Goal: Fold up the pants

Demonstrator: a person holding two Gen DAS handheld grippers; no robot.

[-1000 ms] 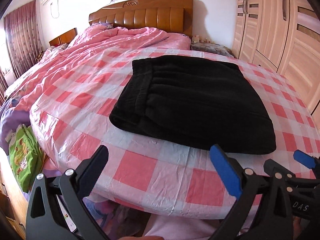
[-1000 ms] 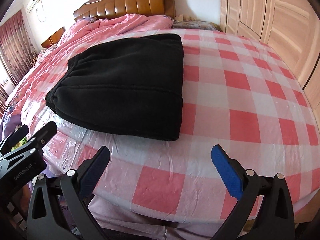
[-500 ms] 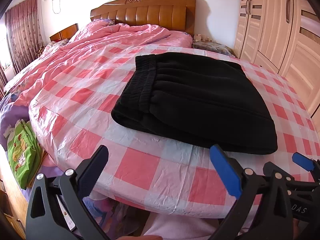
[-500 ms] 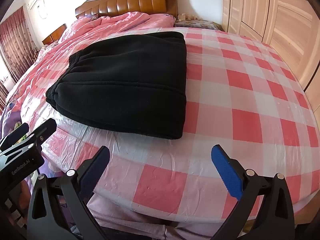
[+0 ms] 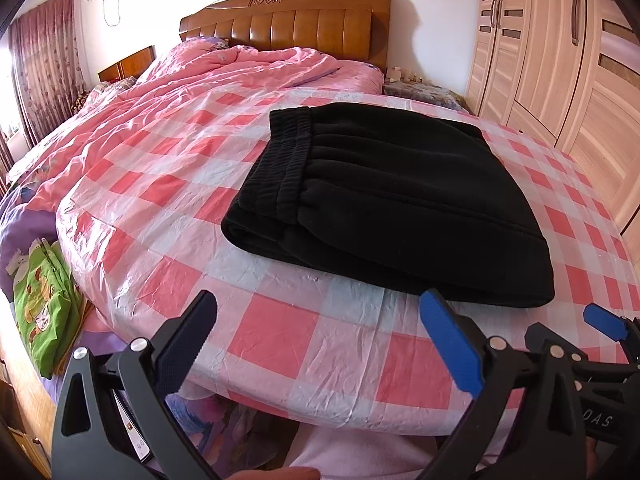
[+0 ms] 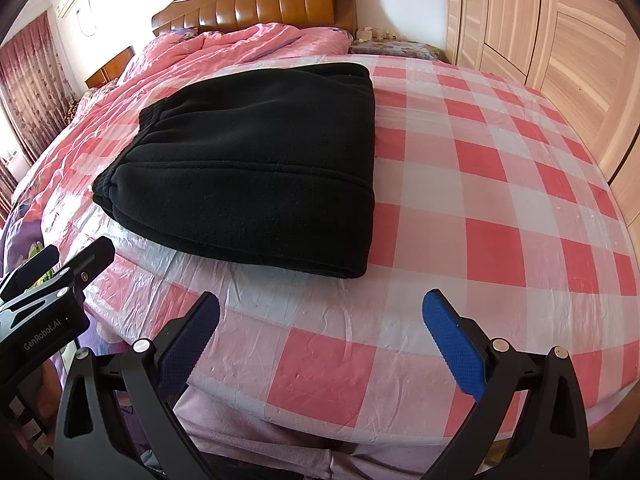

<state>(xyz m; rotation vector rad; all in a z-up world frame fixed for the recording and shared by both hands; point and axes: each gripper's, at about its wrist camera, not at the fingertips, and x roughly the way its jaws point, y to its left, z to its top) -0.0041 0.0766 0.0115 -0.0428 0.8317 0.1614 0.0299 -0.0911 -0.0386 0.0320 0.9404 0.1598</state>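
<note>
The black fleece pants (image 5: 384, 196) lie folded into a thick rectangle on the red-and-white checked plastic sheet (image 5: 280, 336) that covers the bed, with the elastic waistband at the left. They also show in the right wrist view (image 6: 256, 164). My left gripper (image 5: 320, 320) is open and empty, held back over the bed's near edge, apart from the pants. My right gripper (image 6: 320, 320) is open and empty, also near the bed's edge, in front of the pants' right corner. Each gripper shows at the side of the other's view.
A pink quilt (image 5: 224, 76) is bunched at the far left by the wooden headboard (image 5: 304, 20). Wooden wardrobes (image 5: 560, 48) stand along the right. A green printed bag (image 5: 44, 312) lies beside the bed at the left. A bedside table (image 6: 396, 46) holds small items.
Both grippers have moved slightly closer to the bed and a little higher, so the pants look larger. The pants have not moved. Both grippers stay open.
</note>
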